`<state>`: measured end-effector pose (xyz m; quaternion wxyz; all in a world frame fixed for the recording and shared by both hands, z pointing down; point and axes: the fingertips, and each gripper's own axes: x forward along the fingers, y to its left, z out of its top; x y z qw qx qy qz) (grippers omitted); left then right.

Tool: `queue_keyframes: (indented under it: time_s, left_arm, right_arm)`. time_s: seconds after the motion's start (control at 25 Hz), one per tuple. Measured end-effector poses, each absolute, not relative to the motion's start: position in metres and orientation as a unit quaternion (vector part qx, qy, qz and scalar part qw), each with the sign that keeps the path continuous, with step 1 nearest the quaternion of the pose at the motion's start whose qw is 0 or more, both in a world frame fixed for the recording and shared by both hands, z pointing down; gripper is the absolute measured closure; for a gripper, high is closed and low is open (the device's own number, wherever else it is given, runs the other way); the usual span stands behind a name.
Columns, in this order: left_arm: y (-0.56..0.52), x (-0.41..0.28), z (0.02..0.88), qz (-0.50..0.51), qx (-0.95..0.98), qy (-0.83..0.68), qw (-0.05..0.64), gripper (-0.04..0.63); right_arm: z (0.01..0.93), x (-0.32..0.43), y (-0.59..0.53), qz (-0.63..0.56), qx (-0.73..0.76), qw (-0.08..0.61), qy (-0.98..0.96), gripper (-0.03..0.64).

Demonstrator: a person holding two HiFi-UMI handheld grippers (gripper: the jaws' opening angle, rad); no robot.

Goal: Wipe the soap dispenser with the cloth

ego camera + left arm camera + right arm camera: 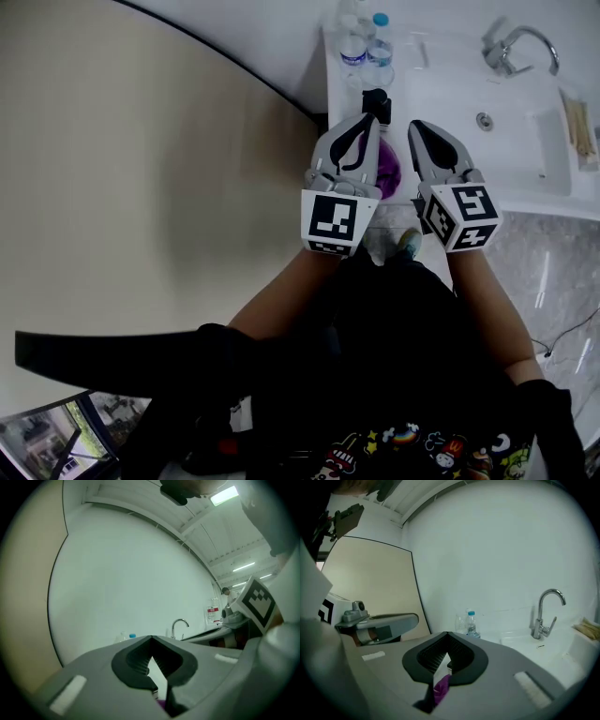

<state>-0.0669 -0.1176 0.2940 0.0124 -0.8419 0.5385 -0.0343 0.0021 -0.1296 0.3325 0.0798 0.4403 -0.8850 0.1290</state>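
Head view is showing left gripper (pixel 373 120) and right gripper (pixel 413 127) hovering side by side, both pinched shut on nothing. Purple cloth (pixel 390 173) is lying between them, soap dispenser (pixel 377 101) just beyond on the far side. Guessing they're parked there so both stay within reach.

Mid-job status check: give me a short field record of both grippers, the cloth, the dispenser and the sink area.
left gripper: jaws together, nothing gripped
right gripper: jaws together, nothing gripped
purple cloth: below and between the grippers, ungripped
soap dispenser: only a dark top shows, past the left gripper's tip
water bottles: back of the counter
faucet: behind the basin
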Motion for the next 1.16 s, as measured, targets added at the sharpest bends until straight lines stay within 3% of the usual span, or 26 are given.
queue_keyframes:
  time_s: [1.16]
  left_arm:
    - [-0.139,-0.082,0.313,-0.057,-0.859,0.506,-0.046,0.595]
  right_arm:
    - [0.299,0.003,-0.134,0.082,0.502,0.079,-0.857,0.595]
